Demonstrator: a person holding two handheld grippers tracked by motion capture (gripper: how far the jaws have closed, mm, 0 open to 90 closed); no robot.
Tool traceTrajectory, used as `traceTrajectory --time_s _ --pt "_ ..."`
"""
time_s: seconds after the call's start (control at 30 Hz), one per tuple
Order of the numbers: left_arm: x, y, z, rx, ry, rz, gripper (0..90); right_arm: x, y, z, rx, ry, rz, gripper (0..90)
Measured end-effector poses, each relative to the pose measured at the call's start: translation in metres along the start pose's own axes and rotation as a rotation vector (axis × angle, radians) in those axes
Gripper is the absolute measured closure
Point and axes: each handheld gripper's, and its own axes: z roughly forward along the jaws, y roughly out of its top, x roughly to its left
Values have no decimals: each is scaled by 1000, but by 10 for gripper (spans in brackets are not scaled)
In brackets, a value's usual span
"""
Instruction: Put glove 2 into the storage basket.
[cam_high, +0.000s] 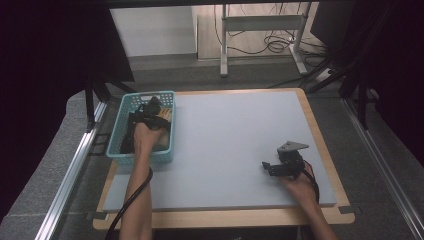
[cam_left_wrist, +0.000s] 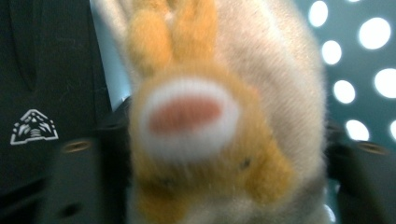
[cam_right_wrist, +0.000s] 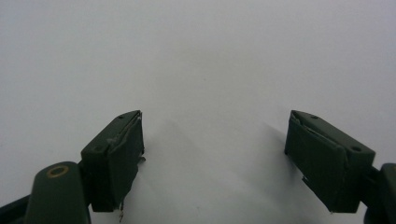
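Note:
A plush toy (cam_left_wrist: 210, 116), orange and cream with a pink-and-white patch, sits very close between the jaws of my left gripper (cam_left_wrist: 219, 158). The jaws stand wide on either side of it, touching its fur. From the high view, the left gripper (cam_high: 151, 111) is down inside the teal basket (cam_high: 116, 131) at the table's left, with the toy (cam_high: 165, 115) beside it. My right gripper (cam_high: 266, 166) rests low over the grey mat (cam_high: 230, 135) at the right front. In the right gripper view it (cam_right_wrist: 212, 140) is open with nothing between its jaws.
A black fabric item with a white logo (cam_left_wrist: 35, 128) lies in the basket next to the toy, dark in the high view (cam_high: 130, 137). The perforated basket wall (cam_left_wrist: 359, 70) is close behind. The wooden table edge (cam_high: 320, 130) frames the mat.

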Motion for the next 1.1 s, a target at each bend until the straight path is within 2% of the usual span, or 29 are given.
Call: traceTrajectory --time_s 0.03,0.13,0.23,0.33,0.4,0.47,0.53,0.6,0.63,0.77,0.83,0.9,0.93,1.0,1.1 --pt "2 0 -2 9 -18 1 219 0 0 0 0 0 0 190" --pt "2 0 -12 6 -16 34 124 0 0 0 0 0 0 190" --pt "3 -1 -30 -37 -37 47 105 0 0 0 0 0 0 190" --pt "8 -1 -46 -87 -36 49 112 0 0 0 1 -1 -1 190" --pt "13 -2 -55 -124 -14 38 171 0 0 0 0 0 0 190" --pt "19 -6 -60 -146 33 23 324 0 0 0 0 -1 -1 190" --pt "24 -9 -59 -130 67 26 501 0 0 0 0 0 0 190" --pt "27 -14 -48 -82 128 32 625 0 0 0 0 0 0 190" --pt "28 -15 -45 -68 135 40 697 0 0 0 0 0 0 190" --pt "27 -17 -30 -38 93 47 762 0 0 0 0 0 0 190" --pt "24 -16 -27 -40 72 49 783 0 0 0 0 0 0 190" --pt "20 -16 -25 -58 29 44 798 0 0 0 0 0 0 190" --pt "19 -16 -25 -57 23 51 804 0 0 0 0 0 0 190" --pt "16 -16 -25 -57 38 64 809 0 0 0 0 0 0 190" --pt "19 -17 -27 -65 42 57 778 0 0 0 0 0 0 190"
